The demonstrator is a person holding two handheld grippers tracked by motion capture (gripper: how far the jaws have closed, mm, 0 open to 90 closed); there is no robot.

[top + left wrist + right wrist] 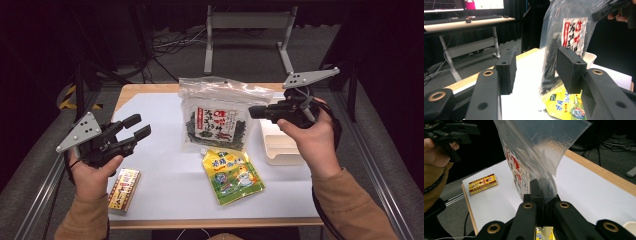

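Seaweed bag (216, 112) clamped in right tongs (254, 112), left tongs (137, 126) parted

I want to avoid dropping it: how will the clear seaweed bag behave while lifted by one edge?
The seaweed bag is probably floppy: its film creases above the right gripper, which pinches one edge. Likely light, since that single pinch holds it up. The glossy film may slip.
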